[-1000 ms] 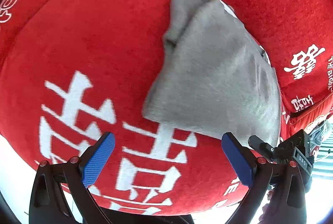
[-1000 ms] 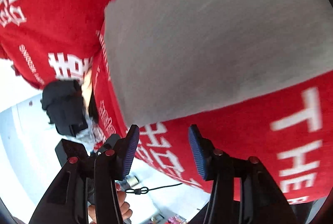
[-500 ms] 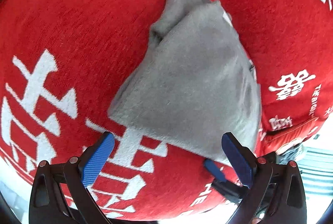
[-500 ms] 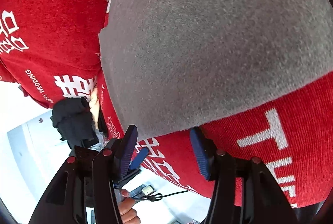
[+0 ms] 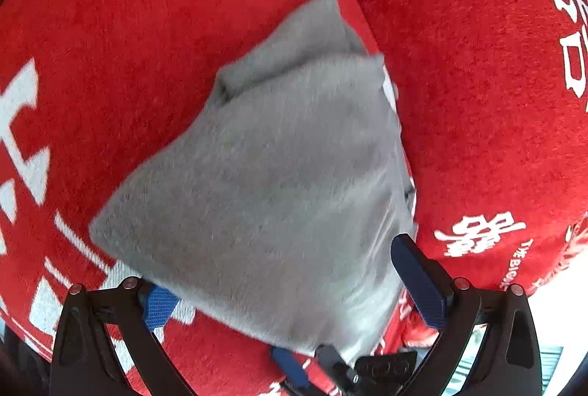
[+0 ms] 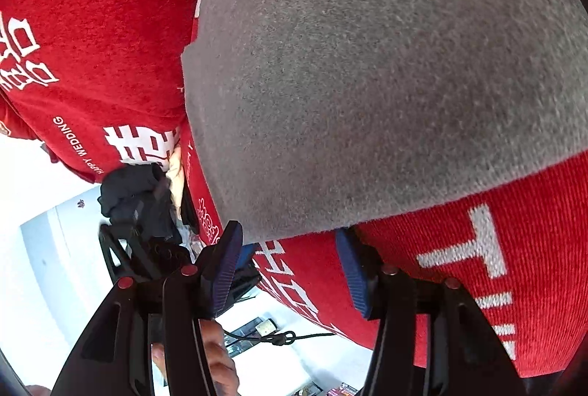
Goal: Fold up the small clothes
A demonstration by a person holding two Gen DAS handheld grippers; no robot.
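Grey and soft, the small cloth lies on a red blanket with white letters. It is already folded over, with a second layer peeking out at its far end.

From the left gripper, the cloth sits right in front and reaches in between the two blue fingers. Its near edge crosses the gap from one finger to the other. The left finger is partly tucked under that edge, and the right finger stands beside the cloth's right side. The jaws are wide and are closing, with the cloth between them, but the pads do not look like they press on it yet. The cloth's long way runs from these fingers away and up, toward its narrow far end.

From the right gripper, the same cloth fills the space ahead and above. Its near edge lies just past the fingertips. These jaws stand about half open and hold nothing that I can see. One finger tip may touch the edge, but I cannot tell.

Both grippers meet at the same near edge, with the left one deeper in. So the left one looks nearer to grab it and lift it toward the far end.
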